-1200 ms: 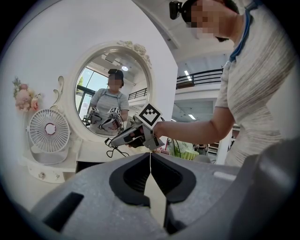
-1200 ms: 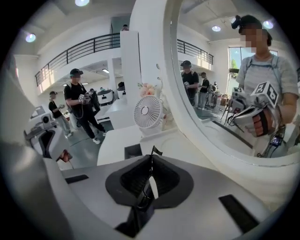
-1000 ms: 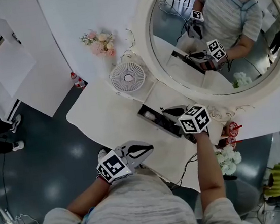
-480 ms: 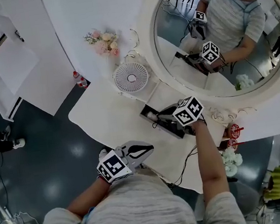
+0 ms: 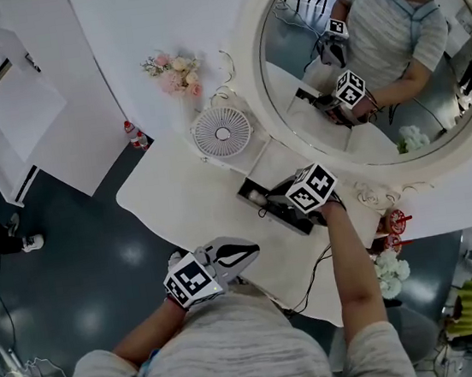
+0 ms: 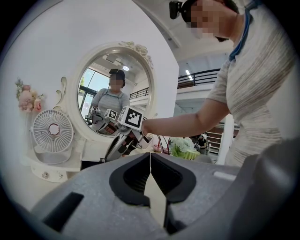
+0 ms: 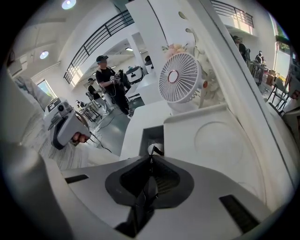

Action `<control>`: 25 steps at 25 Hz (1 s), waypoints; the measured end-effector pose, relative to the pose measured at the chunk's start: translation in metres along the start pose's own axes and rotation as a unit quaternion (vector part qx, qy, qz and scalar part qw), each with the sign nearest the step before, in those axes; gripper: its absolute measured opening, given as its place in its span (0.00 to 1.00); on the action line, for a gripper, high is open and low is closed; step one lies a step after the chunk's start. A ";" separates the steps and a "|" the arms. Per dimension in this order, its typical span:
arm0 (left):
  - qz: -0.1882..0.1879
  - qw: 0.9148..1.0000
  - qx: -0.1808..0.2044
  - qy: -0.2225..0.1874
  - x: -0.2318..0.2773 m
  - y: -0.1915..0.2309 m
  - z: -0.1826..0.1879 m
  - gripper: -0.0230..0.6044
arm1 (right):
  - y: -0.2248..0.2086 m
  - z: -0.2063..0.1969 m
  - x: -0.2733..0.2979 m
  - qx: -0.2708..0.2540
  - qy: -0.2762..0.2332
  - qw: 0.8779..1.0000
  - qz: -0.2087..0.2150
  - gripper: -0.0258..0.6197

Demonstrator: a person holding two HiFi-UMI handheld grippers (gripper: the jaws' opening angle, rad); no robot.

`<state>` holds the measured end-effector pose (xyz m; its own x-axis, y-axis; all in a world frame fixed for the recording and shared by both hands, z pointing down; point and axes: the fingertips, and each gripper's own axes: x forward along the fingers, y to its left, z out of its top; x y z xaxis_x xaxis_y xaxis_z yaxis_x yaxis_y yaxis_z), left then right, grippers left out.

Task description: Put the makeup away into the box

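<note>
The black open box (image 5: 257, 196) lies on the white dressing table (image 5: 186, 198), in front of the fan. My right gripper (image 5: 287, 195) hangs over the box, shut on a thin black makeup item (image 7: 156, 150) whose tip pokes out past the jaws. In the right gripper view the right gripper (image 7: 151, 160) points at the box (image 7: 149, 137), and a small white round thing shows inside. My left gripper (image 5: 243, 251) is held near my body at the table's front edge. In its own view the left gripper (image 6: 150, 158) is shut with nothing between its jaws.
A white fan (image 5: 222, 132) stands behind the box, under a large oval mirror (image 5: 365, 54). Pink flowers (image 5: 173, 69) hang on the wall at the left. White flowers (image 5: 386, 267) and a red-and-white item (image 5: 393, 219) sit at the table's right end. A cable (image 5: 312, 277) runs off the front edge.
My right gripper has moved left and away from me, from the box's right end to over the box. The left gripper has stayed where it was.
</note>
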<state>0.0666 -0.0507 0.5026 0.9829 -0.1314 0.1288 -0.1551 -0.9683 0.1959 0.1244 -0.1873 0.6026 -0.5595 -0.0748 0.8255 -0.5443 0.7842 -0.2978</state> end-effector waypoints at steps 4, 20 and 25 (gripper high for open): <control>-0.002 1.000 -0.001 0.000 0.001 0.000 0.000 0.06 | -0.002 -0.001 -0.001 0.001 -0.001 1.000 -0.007 0.07; -0.009 1.000 -0.002 0.000 0.007 -0.002 0.000 0.06 | 0.022 0.005 -0.024 -0.060 -0.007 0.996 -0.059 0.08; -0.010 1.000 -0.002 -0.003 0.009 -0.003 0.001 0.06 | 0.040 0.001 -0.008 -0.083 0.003 0.994 -0.072 0.16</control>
<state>0.0759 -0.0492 0.5021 0.9864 -0.1126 0.1194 -0.1352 -0.9700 0.2018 0.1069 -0.1563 0.5836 -0.4793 -0.1907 0.8567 -0.5076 0.8565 -0.0933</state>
